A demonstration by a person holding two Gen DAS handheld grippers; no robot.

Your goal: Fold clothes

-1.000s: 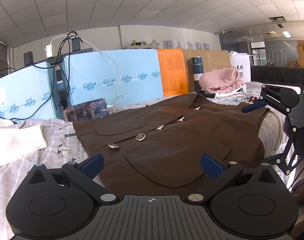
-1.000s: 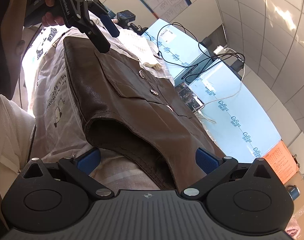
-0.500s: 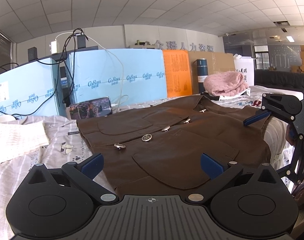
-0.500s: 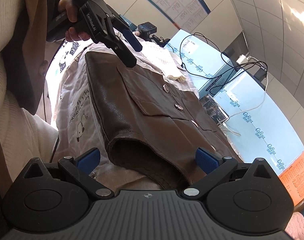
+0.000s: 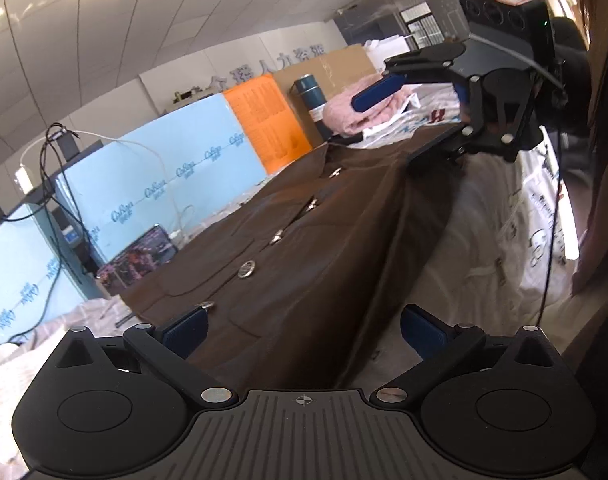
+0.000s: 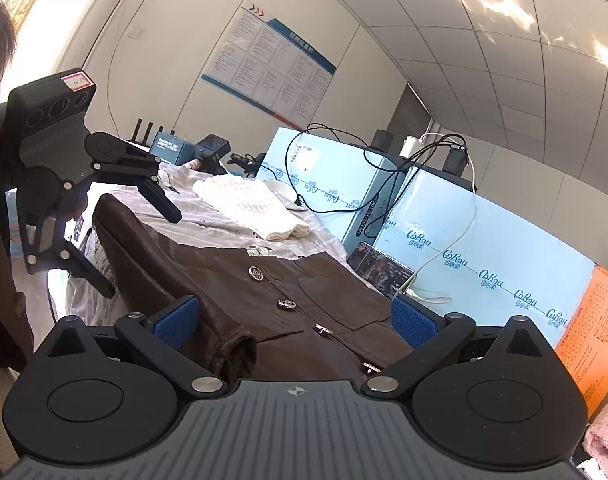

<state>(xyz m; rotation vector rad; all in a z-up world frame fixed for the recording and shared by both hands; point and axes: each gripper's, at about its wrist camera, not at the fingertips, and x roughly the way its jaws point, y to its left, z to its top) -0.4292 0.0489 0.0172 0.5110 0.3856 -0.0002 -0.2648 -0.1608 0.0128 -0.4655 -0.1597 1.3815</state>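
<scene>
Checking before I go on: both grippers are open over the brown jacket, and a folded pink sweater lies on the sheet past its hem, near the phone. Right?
Not quite. The folded garment past the hem is cream white, not pink, as the right wrist view shows. The rest holds: the left gripper and right gripper are open over the brown jacket, and the phone stands nearby.

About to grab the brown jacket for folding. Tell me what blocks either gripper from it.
Nothing visible does. The left gripper and right gripper are both open with the brown jacket right in front of their fingers. The cream cloth lies apart, beyond it.
</scene>
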